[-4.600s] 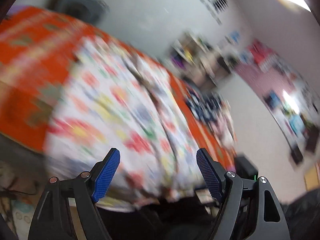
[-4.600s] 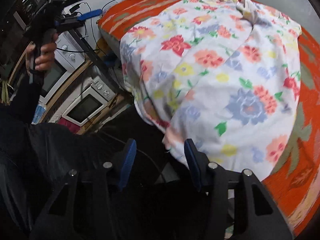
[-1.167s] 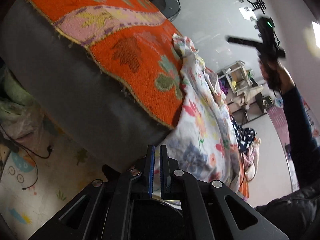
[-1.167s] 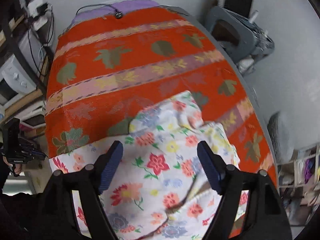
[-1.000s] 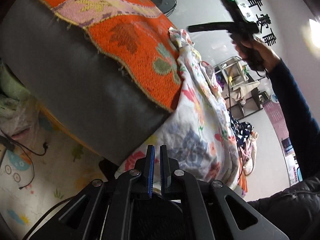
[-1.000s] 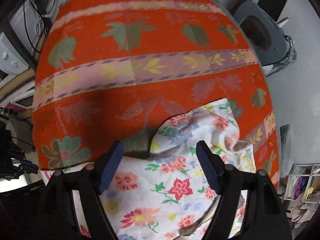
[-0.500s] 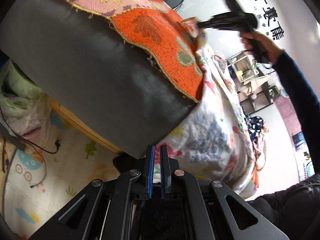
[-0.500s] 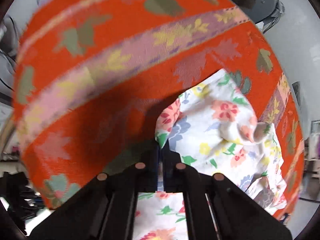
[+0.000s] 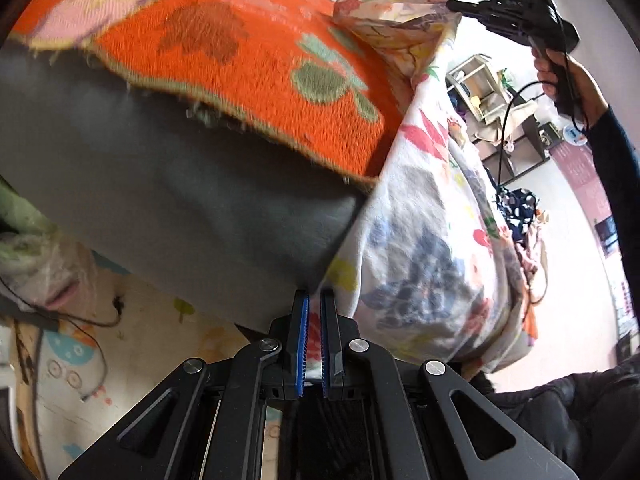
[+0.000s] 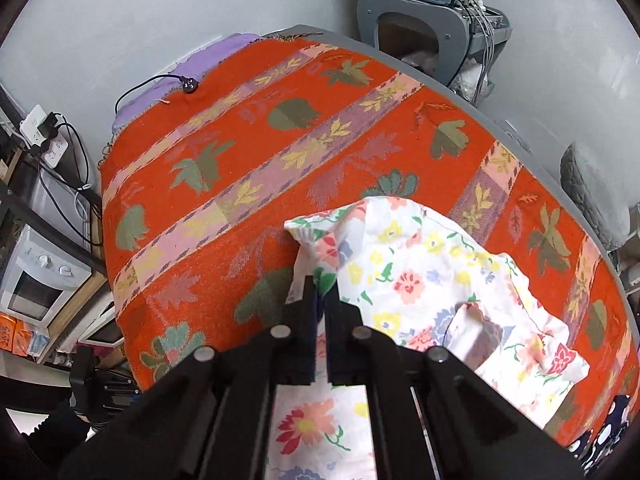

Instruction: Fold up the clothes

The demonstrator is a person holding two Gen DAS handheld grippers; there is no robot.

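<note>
A white floral garment [image 10: 424, 276] lies on the orange patterned blanket [image 10: 256, 184] that covers the table. My right gripper [image 10: 321, 286] is shut on the garment's upper left edge and holds it lifted above the blanket. In the left wrist view the same floral garment [image 9: 424, 248] hangs over the table's near edge. My left gripper [image 9: 314, 300] is shut on its lower hem, below the table edge. The right gripper tool [image 9: 516, 8] shows there at the top right, held by a person's hand [image 9: 564, 80], with a raised corner of cloth at its tip.
The table's grey side [image 9: 168, 184] fills the left wrist view's middle. A grey chair [image 10: 424, 24] stands behind the table. A power strip with cables [image 10: 48, 136] and a white oven [image 10: 40, 280] are at the left. A shelf unit [image 9: 480, 84] and other clothes [image 9: 516, 208] lie beyond.
My right gripper has lifted the garment's top edge off the blanket and pulled it back toward me. My left gripper stays shut on the hem and has moved closer to the table edge.
</note>
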